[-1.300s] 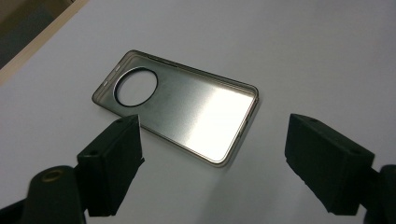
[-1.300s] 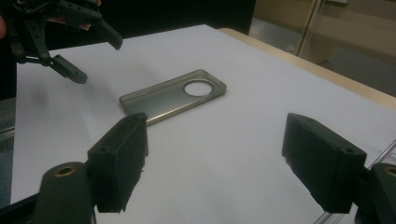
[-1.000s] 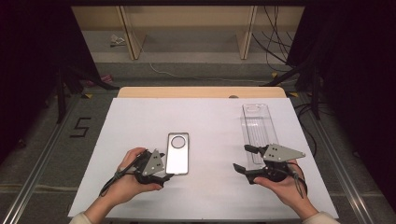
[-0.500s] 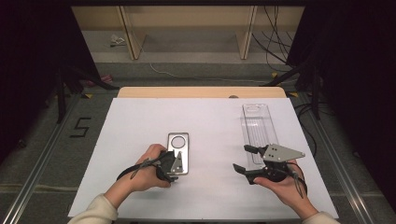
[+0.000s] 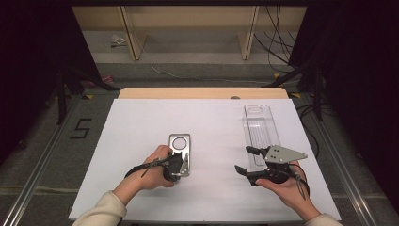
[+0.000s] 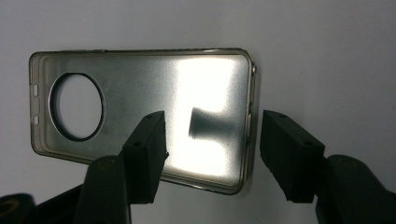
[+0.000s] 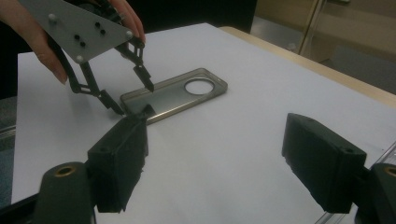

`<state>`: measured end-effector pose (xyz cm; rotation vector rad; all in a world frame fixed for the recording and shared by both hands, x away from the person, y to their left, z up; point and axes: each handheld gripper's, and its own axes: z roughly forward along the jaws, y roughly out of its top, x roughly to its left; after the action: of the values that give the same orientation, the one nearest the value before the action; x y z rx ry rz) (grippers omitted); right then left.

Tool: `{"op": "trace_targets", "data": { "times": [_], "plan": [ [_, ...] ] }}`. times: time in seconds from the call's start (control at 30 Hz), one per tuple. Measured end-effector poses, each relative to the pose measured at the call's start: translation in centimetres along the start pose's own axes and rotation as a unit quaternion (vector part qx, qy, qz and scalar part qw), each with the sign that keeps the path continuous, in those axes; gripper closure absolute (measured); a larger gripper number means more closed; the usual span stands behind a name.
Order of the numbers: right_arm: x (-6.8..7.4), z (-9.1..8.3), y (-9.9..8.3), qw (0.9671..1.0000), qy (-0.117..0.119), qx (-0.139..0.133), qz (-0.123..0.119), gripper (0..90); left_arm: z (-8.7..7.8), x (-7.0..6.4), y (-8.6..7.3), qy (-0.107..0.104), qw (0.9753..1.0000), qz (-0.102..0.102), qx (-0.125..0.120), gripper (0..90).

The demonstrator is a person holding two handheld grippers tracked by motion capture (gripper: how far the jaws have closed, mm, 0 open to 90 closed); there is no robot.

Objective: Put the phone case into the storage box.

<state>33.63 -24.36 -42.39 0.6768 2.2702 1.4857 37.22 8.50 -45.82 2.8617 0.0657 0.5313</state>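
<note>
A translucent grey phone case [image 5: 180,145] with a round camera hole lies flat on the white table, left of centre. My left gripper [image 5: 182,165] hovers over the case's near end, open. In the left gripper view one jaw is above the case [image 6: 140,88] and the other just past its short edge, with the left gripper [image 6: 212,140] straddling that edge. My right gripper [image 5: 243,160] is held open at the right, nothing between its jaws. The right gripper view looks across its own open jaws [image 7: 215,158] at the case [image 7: 180,93] and the left gripper [image 7: 134,98].
A clear plastic tray [image 5: 259,129] lies lengthwise just beyond the right gripper. The white table cover [image 5: 141,117] ends at a wooden strip [image 5: 202,92] on the far side. Past that are a floor with cables and dark stands.
The left hand has carried its gripper right and forward, from beside the case to over its near end. The right gripper has stayed put.
</note>
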Motion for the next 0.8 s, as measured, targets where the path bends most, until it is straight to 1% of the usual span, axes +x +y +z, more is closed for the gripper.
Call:
{"op": "trace_targets", "data": {
  "times": [0.1,0.13,0.17,0.23,0.33,0.43,0.57,0.6,0.77,0.8],
  "plan": [
    [0.01,0.0,0.0,1.0,0.0,0.0,0.0,23.7,0.12,0.02,0.09,0.0,1.0,0.002,0.003,41.4],
    [0.01,-0.01,0.0,1.0,0.0,0.0,0.0,23.7,0.27,-0.08,0.19,-0.004,1.0,-0.003,0.005,41.8],
    [0.01,-0.01,0.01,1.0,0.001,-0.001,0.0,23.7,0.32,0.0,0.28,-0.004,1.0,0.004,0.005,42.1],
    [0.01,-0.02,0.01,1.0,0.001,-0.001,0.0,23.8,0.38,0.0,0.36,-0.004,1.0,0.004,0.007,43.1],
    [0.02,-0.04,0.02,1.0,0.003,-0.001,0.0,23.7,0.42,-0.02,0.4,-0.006,1.0,-0.001,0.006,44.3],
    [0.01,-0.03,0.02,1.0,0.003,-0.001,-0.001,23.8,0.46,0.02,0.39,-0.006,1.0,-0.002,0.007,46.5],
    [0.03,-0.03,0.03,1.0,0.004,-0.001,-0.001,23.8,0.47,0.13,0.42,-0.011,0.9999,0.001,0.007,49.3],
    [0.03,-0.02,0.02,1.0,0.004,-0.001,-0.001,23.8,0.48,0.14,0.39,-0.016,0.9998,-0.002,0.007,50.1],
    [0.04,-0.02,0.02,1.0,0.005,0.0,-0.001,23.8,0.48,0.14,0.43,-0.025,0.9997,-0.002,0.009,55.8],
    [0.03,-0.01,0.01,1.0,0.005,0.0,0.0,23.7,0.47,0.1,0.5,-0.028,0.9995,0.001,0.011,56.9]
  ]
}}
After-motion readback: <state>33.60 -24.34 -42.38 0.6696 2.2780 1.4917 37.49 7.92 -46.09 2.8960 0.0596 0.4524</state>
